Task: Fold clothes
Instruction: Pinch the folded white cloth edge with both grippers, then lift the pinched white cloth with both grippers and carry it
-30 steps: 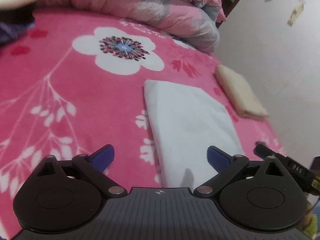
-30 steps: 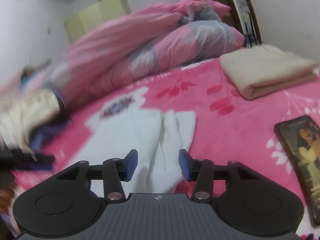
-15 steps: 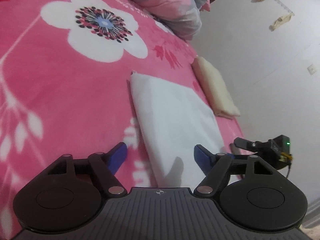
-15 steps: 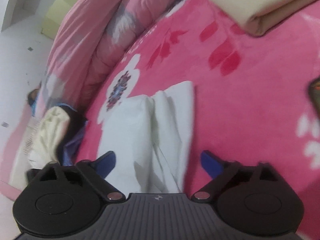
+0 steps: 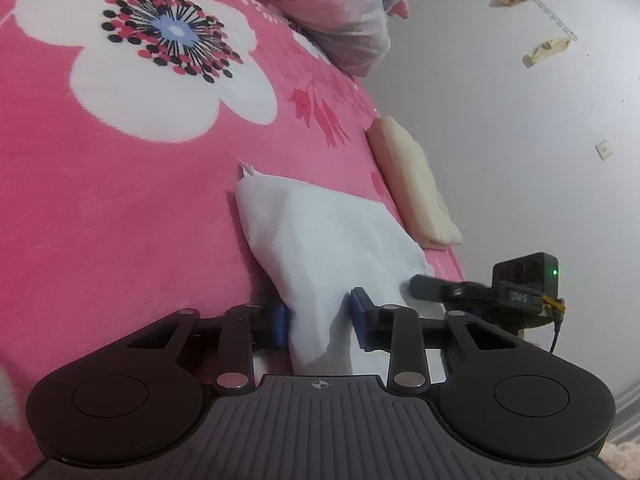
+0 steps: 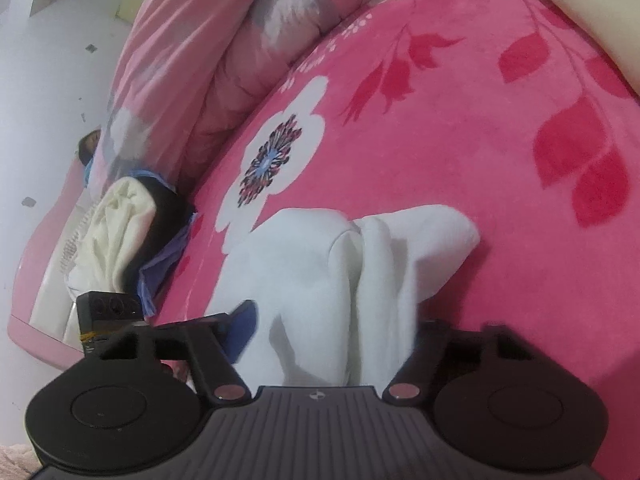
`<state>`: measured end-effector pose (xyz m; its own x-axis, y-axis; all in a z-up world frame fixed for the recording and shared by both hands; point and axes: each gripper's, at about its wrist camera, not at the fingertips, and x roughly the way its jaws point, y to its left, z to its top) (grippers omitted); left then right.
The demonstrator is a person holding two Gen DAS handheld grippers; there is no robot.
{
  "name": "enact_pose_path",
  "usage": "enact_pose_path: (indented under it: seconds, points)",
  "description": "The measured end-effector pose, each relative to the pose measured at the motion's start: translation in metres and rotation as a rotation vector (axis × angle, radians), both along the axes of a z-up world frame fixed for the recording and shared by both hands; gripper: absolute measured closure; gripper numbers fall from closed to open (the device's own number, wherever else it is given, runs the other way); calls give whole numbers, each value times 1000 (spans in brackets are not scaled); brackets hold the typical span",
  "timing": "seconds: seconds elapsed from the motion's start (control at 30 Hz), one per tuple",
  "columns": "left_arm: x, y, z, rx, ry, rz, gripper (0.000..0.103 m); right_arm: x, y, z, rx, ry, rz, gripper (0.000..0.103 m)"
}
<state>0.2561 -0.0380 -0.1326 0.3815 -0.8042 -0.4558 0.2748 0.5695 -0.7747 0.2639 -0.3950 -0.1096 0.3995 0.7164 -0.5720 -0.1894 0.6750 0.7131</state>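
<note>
A folded white garment (image 5: 332,236) lies on the pink flowered blanket (image 5: 120,200). My left gripper (image 5: 320,320) is at its near edge, with the blue pads (image 5: 360,316) pinching a fold of the cloth. In the right wrist view the same white garment (image 6: 320,272) runs between the jaws of my right gripper (image 6: 332,332). The jaws stand wide apart around the cloth, and the right pad is hidden behind it. The right gripper also shows in the left wrist view (image 5: 500,292), beside the garment's right edge.
A folded cream garment (image 5: 412,192) lies by the white wall at the bed's right edge. A pink and grey quilt (image 6: 224,60) is heaped at the head of the bed. A pile of cream, black and blue clothes (image 6: 128,232) lies at the left.
Both grippers moved down to the near edge of the white garment. The left jaws closed from wide open onto a fold of it. The right jaws stayed wide, now around the cloth.
</note>
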Motion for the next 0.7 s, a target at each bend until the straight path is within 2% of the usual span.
enact_pose_path:
  seconds: [0.03,0.1,0.17,0.3,0.43,0.57,0.7]
  points:
    - [-1,-2,1,7,-6,7,76,1,0,-1,-7,-1,-2,54]
    - [-5,-8,7,46,-39,27,82,2,1,-1,-25,-7,-9,81]
    - [-11,-15,15,93,-86,39,87,-1,2,1,-27,-21,-19,91]
    - [-27,-22,40,122,-156,74,93,-16,8,22,-79,-123,-35,95]
    - [-49,-34,78,149,-261,87,94,-40,14,58,-159,-259,-35,95]
    - [-70,-55,126,145,-385,77,94,-69,7,103,-211,-402,-53,96]
    - [-72,-88,171,128,-480,44,94,-94,-15,155,-247,-550,-108,96]
